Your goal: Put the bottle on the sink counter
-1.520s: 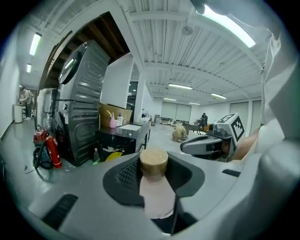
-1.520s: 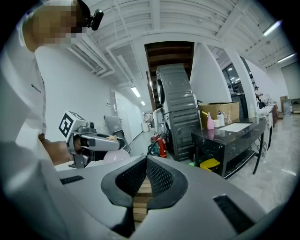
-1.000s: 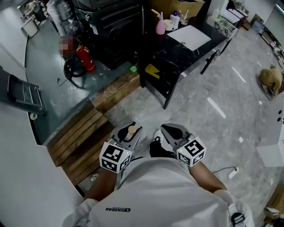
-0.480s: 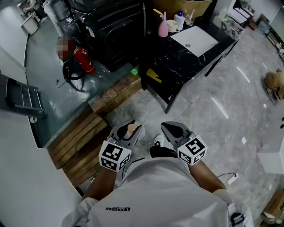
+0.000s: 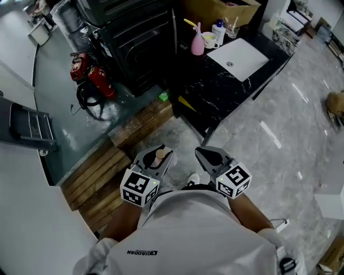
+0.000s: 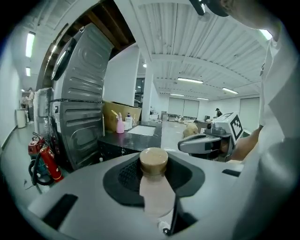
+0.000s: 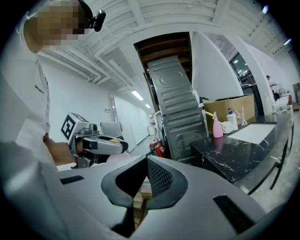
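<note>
A pale pink bottle point(image 6: 157, 197) with a tan cap point(image 5: 159, 156) stands upright between the jaws of my left gripper point(image 5: 162, 153), which is shut on it below the cap. My right gripper point(image 5: 202, 153) is held level beside it, shut with nothing in it; its pads point(image 7: 157, 176) meet at the tips. Both are held close to the person's chest, over the grey floor. The black marble sink counter point(image 5: 215, 83) with its white basin point(image 5: 238, 58) lies ahead, some way beyond both grippers. The counter point(image 6: 123, 138) also shows past the bottle cap in the left gripper view.
On the counter's far end stand a pink spray bottle point(image 5: 197, 44), a white pump bottle point(image 5: 219, 29) and a cardboard box point(image 5: 220, 8). A tall black metal cabinet point(image 5: 134, 32) stands left of it, with red fire extinguishers point(image 5: 97, 75) beside. A wooden plank step point(image 5: 107, 166) lies lower left.
The person has walked forward: the counter, cabinet and extinguishers have slid down and closer in the head view. Both grippers keep their pose, the bottle still in the left one.
</note>
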`<control>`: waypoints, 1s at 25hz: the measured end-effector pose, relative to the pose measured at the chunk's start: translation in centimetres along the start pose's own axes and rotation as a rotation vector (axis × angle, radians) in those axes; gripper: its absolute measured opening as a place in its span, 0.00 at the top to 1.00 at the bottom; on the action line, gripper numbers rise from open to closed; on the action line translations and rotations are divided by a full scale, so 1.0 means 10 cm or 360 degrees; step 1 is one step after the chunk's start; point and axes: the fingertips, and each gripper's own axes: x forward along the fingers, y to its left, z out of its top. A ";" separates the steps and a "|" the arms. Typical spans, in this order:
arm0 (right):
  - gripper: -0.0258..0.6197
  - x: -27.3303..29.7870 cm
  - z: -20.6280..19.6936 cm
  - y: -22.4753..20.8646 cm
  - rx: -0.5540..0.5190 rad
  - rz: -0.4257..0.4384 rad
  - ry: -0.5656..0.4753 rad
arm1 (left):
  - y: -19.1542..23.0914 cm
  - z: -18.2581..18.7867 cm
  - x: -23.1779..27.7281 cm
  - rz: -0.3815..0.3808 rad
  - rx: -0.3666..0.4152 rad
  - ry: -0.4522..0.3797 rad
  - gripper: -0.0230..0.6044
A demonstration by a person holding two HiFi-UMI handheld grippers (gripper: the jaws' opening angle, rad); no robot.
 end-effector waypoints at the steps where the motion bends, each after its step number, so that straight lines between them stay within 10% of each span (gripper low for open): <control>1: 0.90 0.02 0.04 -0.08 -0.0002 0.0003 -0.0004 | 0.03 0.05 0.06 0.0004 0.0005 0.0001 0.76; 25: 0.90 0.38 0.28 -1.03 0.0033 -0.0019 0.0003 | 0.45 0.38 0.76 0.0089 -0.0023 -0.0007 0.76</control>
